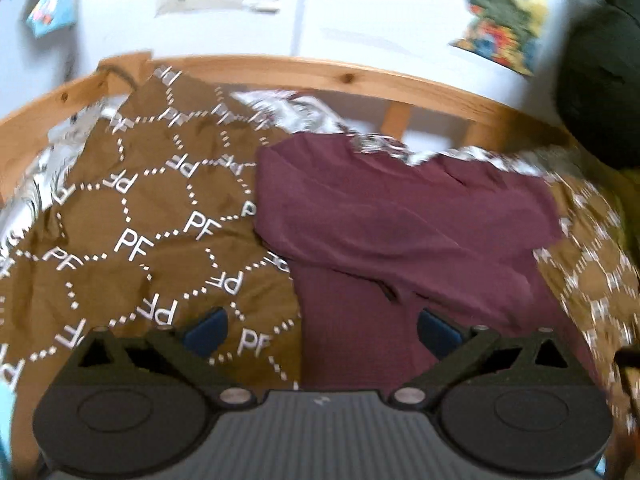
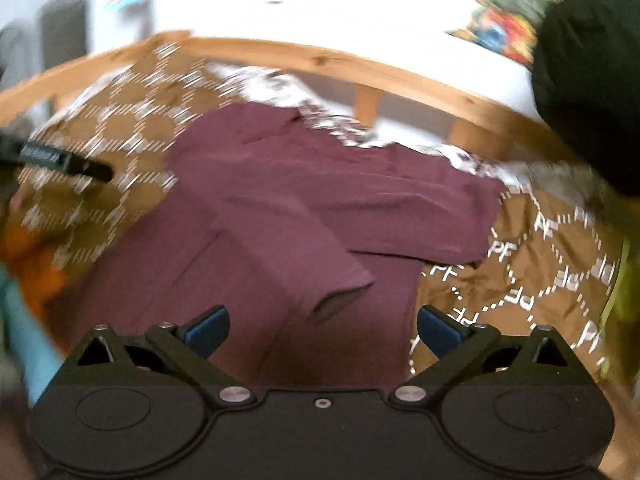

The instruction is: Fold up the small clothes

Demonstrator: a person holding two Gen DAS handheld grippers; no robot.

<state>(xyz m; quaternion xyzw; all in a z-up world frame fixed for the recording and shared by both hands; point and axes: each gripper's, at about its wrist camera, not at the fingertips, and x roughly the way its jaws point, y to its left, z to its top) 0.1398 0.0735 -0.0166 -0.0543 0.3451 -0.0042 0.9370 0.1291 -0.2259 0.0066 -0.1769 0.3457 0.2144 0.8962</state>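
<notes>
A maroon long-sleeved shirt [image 1: 400,220] lies flat on a brown cover printed with white "PF" hexagons [image 1: 132,208]. In the right wrist view the shirt [image 2: 280,208] has both sleeves folded across its body, one cuff [image 2: 340,296] pointing at me. My left gripper [image 1: 322,334] is open and empty, just above the shirt's near left edge. My right gripper [image 2: 322,334] is open and empty, above the shirt's near hem. The other gripper's black finger [image 2: 68,162] shows at the left of the right wrist view.
A wooden bed rail [image 1: 320,76] curves behind the cover, with a white wall and coloured pictures [image 1: 504,12] beyond. A dark rounded object [image 1: 600,88] sits at the right. Orange cloth [image 2: 28,264] and a pale blue item lie at the left. The brown cover [image 2: 540,264] extends right.
</notes>
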